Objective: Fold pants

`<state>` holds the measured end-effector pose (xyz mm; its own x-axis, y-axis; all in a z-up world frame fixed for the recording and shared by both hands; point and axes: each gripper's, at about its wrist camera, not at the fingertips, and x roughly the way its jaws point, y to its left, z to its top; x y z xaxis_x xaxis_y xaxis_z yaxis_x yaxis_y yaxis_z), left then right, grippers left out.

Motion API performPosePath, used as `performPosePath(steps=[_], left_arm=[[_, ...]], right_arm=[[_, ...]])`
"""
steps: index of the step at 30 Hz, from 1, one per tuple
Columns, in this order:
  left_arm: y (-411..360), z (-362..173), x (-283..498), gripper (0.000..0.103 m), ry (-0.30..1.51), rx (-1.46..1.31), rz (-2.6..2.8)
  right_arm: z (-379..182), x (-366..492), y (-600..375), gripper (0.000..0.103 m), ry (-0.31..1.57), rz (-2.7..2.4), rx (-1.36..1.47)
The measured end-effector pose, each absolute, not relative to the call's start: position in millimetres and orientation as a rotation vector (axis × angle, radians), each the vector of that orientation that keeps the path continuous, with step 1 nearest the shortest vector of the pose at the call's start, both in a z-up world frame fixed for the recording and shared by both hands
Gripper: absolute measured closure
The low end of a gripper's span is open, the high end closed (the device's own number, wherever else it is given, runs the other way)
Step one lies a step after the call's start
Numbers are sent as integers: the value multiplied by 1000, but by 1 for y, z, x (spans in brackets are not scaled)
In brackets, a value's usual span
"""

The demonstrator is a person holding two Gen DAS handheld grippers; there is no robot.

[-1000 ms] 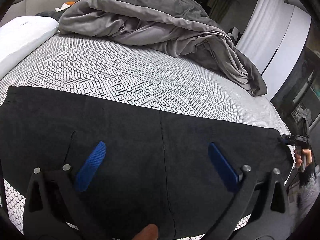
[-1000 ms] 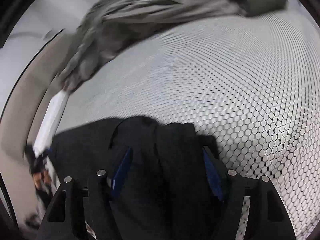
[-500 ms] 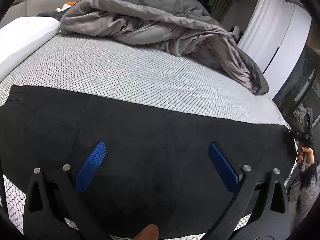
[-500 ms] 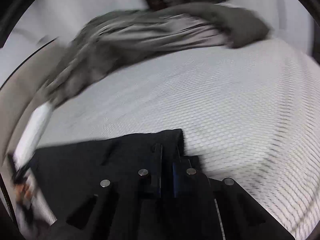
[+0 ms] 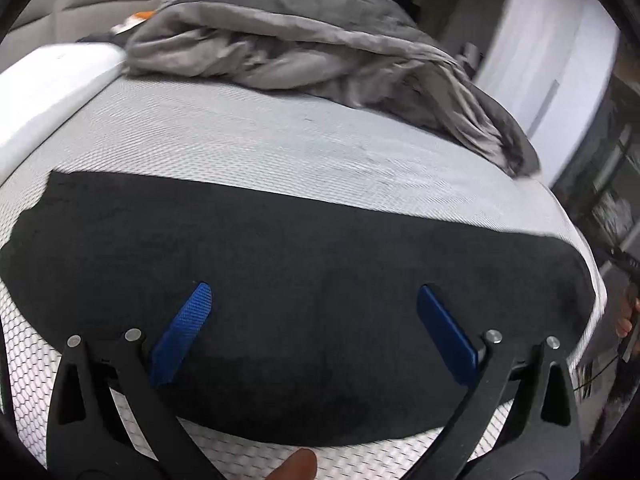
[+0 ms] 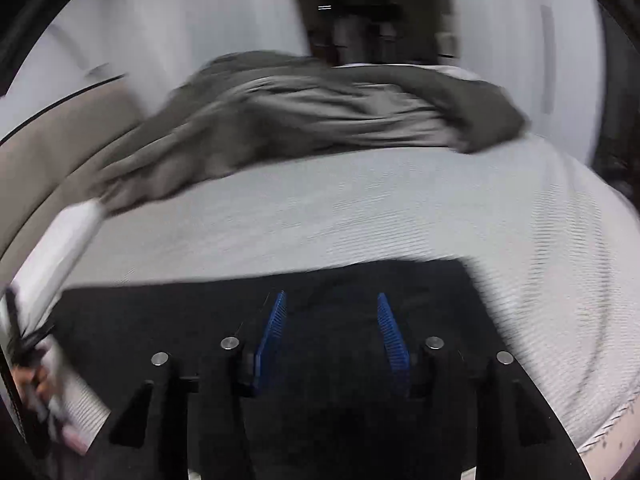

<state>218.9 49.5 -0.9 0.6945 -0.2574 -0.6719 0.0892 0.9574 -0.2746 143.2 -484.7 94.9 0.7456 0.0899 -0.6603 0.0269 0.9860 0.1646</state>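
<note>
- The black pants (image 5: 304,280) lie flat on the bed (image 5: 280,148), spread as one long dark band along its near edge, reaching almost from the left side to the right corner.
- No leg split or seam shows in the left wrist view, so I judge the pants are already folded lengthwise, one leg laid over the other; the cloth looks smooth, without big wrinkles.
- The left hand-held gripper (image 5: 316,320) hovers over the middle of the band with its blue pads (image 5: 182,334) set wide apart and nothing between them.
- The right hand-held gripper (image 6: 332,332) is over the right end of the pants near the bed's right corner; its jaws stand moderately apart, with only flat cloth seen beyond them. Nothing appears pinched, though the view is blurred by motion.
- A rumpled grey duvet (image 5: 320,64) lies along the far edge of the bed, well apart from the pants, and a white pillow (image 5: 48,92) sits at the far left corner.
- What is left, by my reading: the crosswise folds, bringing one end of the band over toward the other, perhaps twice, then squaring the bundle. Neither end is gripped at this moment, so that step has not begun.
- Roughly, the task looks about halfway.
</note>
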Motion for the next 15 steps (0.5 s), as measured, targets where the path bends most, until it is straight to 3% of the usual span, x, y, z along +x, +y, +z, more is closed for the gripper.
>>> performPosePath(steps=[2, 6, 11, 15], left_arm=[[31, 0, 212, 1, 782, -198, -230], [-12, -13, 204, 1, 834, -172, -329], [-47, -35, 200, 1, 908, -45, -362], [-46, -52, 204, 1, 967, 30, -294]], right_arm=[[88, 136, -447, 28, 729, 110, 179], [57, 134, -392, 20, 751, 211, 152], [-5, 149, -342, 20, 907, 259, 20], [-28, 144, -347, 21, 922, 195, -150]])
